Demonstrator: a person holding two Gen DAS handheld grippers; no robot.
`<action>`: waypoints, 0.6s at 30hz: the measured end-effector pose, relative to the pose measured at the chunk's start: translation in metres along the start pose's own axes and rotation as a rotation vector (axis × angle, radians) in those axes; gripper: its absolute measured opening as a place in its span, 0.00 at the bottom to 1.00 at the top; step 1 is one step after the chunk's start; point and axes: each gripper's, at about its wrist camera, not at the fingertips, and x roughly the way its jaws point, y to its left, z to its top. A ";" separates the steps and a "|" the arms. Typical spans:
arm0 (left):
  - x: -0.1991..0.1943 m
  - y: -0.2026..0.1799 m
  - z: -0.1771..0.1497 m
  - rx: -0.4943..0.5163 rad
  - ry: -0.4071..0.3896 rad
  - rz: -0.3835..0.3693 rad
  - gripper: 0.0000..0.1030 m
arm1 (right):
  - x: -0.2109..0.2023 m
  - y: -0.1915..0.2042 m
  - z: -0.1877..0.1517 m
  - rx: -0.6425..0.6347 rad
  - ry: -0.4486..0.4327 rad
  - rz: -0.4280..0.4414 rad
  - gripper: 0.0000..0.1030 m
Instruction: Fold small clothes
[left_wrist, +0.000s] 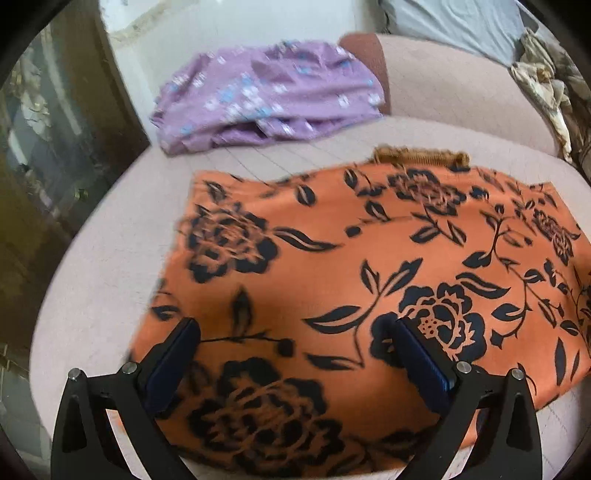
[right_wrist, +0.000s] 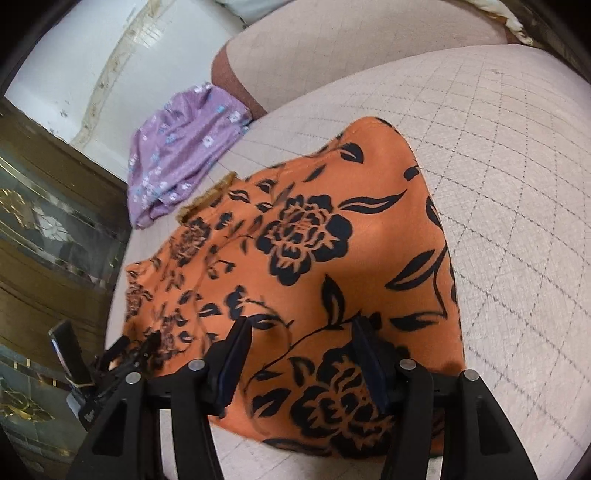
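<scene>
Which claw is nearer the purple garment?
Left. The left claw is over the orange cloth's side facing the purple garment; the right claw is over its far side.

No readable text, labels, brands or numbers in either wrist view. Small pale marking on the black device at the lower left of the right view, too blurred to read.

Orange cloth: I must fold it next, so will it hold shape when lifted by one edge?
Probably not. The orange cloth lies thin and flat on the cushion, so it likely droops. It looks light, so a push may bunch it.
</scene>
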 end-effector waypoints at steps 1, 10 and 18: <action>-0.006 0.003 -0.001 -0.002 -0.015 0.008 1.00 | -0.006 0.002 -0.001 -0.001 -0.017 0.007 0.59; -0.014 0.031 -0.012 -0.071 0.019 0.074 1.00 | -0.043 -0.028 0.006 0.127 -0.114 0.015 0.59; 0.015 0.033 -0.011 -0.073 0.104 0.081 1.00 | -0.040 -0.058 0.014 0.243 -0.088 0.027 0.60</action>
